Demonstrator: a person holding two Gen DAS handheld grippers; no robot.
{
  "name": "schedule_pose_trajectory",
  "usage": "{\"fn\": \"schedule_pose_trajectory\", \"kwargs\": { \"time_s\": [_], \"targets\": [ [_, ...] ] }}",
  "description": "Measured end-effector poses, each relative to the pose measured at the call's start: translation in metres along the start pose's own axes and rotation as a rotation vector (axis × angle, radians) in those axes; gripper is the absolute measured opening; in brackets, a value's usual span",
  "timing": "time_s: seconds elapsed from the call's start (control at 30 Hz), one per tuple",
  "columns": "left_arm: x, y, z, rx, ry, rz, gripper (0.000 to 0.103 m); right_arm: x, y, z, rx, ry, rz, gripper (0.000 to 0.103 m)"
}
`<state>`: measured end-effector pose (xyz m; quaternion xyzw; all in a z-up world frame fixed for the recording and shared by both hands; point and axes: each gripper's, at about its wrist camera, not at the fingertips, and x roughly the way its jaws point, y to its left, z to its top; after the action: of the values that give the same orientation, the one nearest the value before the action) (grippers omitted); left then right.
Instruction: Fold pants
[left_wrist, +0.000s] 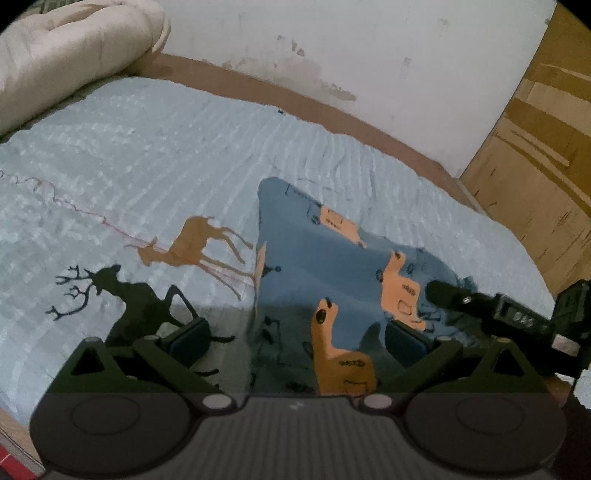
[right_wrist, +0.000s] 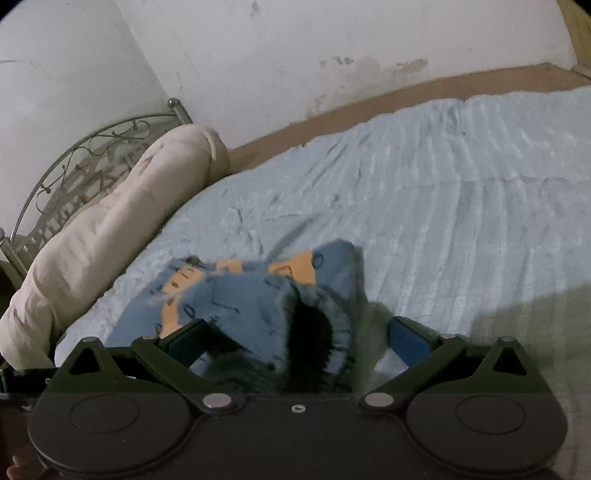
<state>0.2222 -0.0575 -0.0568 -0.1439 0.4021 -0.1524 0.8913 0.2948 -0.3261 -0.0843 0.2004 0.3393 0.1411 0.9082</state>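
The pants (left_wrist: 332, 273) are blue with orange animal prints and lie folded on the pale blue bedspread (left_wrist: 166, 147). My left gripper (left_wrist: 295, 343) is open, its fingers spread over the near edge of the pants. The right gripper's body (left_wrist: 480, 302) shows at the right of the left wrist view, resting at the pants' right edge. In the right wrist view the pants (right_wrist: 240, 306) lie bunched with a dark furry lining (right_wrist: 310, 343) showing between the fingers. My right gripper (right_wrist: 295, 343) is open around that bunched part.
A rolled beige quilt (right_wrist: 110, 240) lies along the head of the bed by a metal headboard (right_wrist: 81, 155). Deer prints (left_wrist: 192, 243) mark the bedspread left of the pants. A white wall and a wooden panel (left_wrist: 535, 147) border the bed.
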Motion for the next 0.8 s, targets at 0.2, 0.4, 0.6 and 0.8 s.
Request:
{"fn": "schedule_pose_trajectory", "kwargs": {
  "time_s": [0.2, 0.4, 0.6, 0.8],
  "targets": [
    [0.003, 0.001, -0.004, 0.016, 0.003, 0.001, 0.102, -0.005, -0.007, -0.006, 0.024, -0.035, 0.036, 0.102],
    [0.004, 0.002, -0.003, 0.013, 0.007, -0.001, 0.102, -0.004, -0.010, -0.007, 0.043, -0.050, 0.055, 0.102],
    [0.004, -0.001, -0.007, 0.042, 0.003, 0.007, 0.102, -0.009, -0.016, -0.008, 0.080, -0.076, 0.092, 0.102],
    [-0.001, 0.000, -0.008, 0.047, 0.014, -0.001, 0.102, -0.020, -0.024, -0.013, 0.118, -0.144, 0.194, 0.095]
  ]
}}
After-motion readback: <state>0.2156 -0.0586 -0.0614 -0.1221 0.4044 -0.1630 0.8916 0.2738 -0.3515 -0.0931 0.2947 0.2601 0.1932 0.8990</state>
